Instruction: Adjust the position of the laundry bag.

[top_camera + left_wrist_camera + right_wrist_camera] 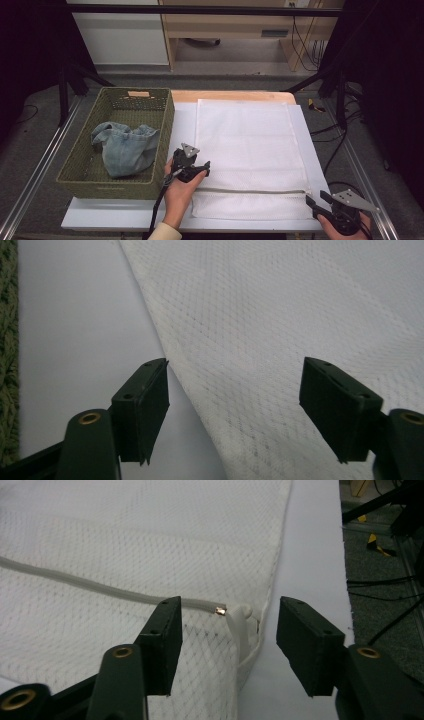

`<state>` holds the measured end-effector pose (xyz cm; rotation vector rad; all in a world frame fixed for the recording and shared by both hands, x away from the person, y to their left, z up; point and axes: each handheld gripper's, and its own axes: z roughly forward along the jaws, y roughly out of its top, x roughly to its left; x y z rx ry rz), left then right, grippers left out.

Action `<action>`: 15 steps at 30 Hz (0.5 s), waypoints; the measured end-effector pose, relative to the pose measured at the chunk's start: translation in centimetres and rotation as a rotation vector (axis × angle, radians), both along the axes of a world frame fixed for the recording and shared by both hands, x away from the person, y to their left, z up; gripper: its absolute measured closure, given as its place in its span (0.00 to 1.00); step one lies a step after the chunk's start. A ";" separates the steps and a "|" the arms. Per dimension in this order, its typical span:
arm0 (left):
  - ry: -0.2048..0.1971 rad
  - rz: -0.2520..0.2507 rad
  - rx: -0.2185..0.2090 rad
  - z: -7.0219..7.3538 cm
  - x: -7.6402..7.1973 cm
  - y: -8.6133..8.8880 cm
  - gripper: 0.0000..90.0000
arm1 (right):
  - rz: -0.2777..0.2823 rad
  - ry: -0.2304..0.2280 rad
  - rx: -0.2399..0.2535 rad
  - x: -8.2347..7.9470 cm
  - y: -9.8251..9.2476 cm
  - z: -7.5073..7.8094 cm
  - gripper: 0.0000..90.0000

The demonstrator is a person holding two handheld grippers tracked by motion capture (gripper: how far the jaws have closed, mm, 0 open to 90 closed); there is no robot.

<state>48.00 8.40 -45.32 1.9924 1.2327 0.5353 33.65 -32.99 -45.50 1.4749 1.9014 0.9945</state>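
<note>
A white mesh laundry bag lies flat on the white table top, its zipper running across near the front edge. My left gripper hovers at the bag's left edge, open; in the left gripper view its jaws straddle the bag's edge without touching it. At the front right corner my right gripper is open. In the right gripper view the white zipper pull lies between the jaws, untouched by the pads.
A green woven basket stands at the table's left and holds a crumpled blue denim garment. Its wall shows at the left of the left gripper view. Cables and black stand legs lie off the table's right side.
</note>
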 end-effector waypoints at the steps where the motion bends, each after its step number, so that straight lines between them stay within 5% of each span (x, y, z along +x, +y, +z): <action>1: 0.002 0.002 -0.001 0.0 0.3 -0.2 0.28 | 0.008 0.028 -0.001 0.0 0.1 -0.4 0.44; 15: 0.018 0.029 0.048 -1.2 2.3 -0.2 0.31 | 0.038 0.069 -0.024 0.2 0.3 -0.9 0.55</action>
